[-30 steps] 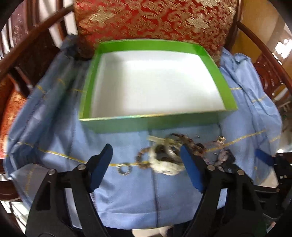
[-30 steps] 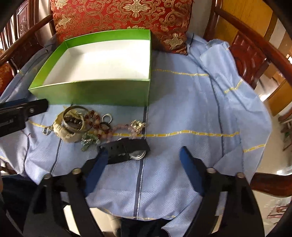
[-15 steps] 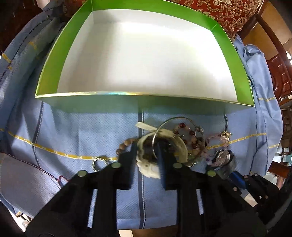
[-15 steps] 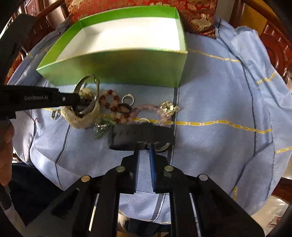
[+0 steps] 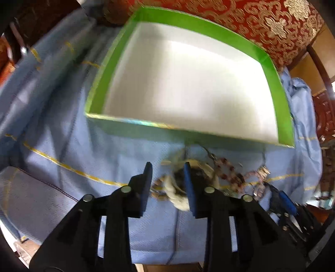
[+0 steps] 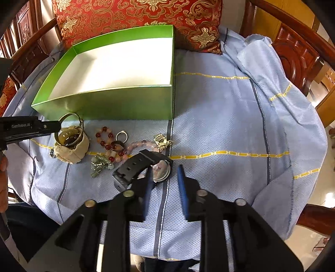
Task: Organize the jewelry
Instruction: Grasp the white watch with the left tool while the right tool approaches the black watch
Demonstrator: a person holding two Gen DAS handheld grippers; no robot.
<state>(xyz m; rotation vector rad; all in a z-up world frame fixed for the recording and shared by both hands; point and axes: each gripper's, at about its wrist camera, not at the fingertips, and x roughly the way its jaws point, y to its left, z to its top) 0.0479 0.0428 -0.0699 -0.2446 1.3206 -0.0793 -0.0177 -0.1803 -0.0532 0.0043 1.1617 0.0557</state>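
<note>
Jaws of the left gripper [image 5: 167, 177] stand partly open by the cream fabric wristband [image 6: 72, 147]. Right gripper [image 6: 164, 175], partly open, holds nothing; the black-strapped round wristwatch [image 6: 142, 167] lies at its 11 o'clock.

we see a wooden chair [image 6: 297, 54] draped with a blue cloth [image 6: 219, 108]. on the cloth sits 1 green box [image 6: 117, 102], a red cushion [image 6: 134, 14] behind it. just in front of the box lie a cream bracelet [image 6: 72, 149], red beads [image 6: 105, 138], a ring [image 6: 121, 136] and a black watch [image 6: 142, 167].

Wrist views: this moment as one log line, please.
left gripper apart at cream band | right gripper apart at black watch | green box empty
</note>
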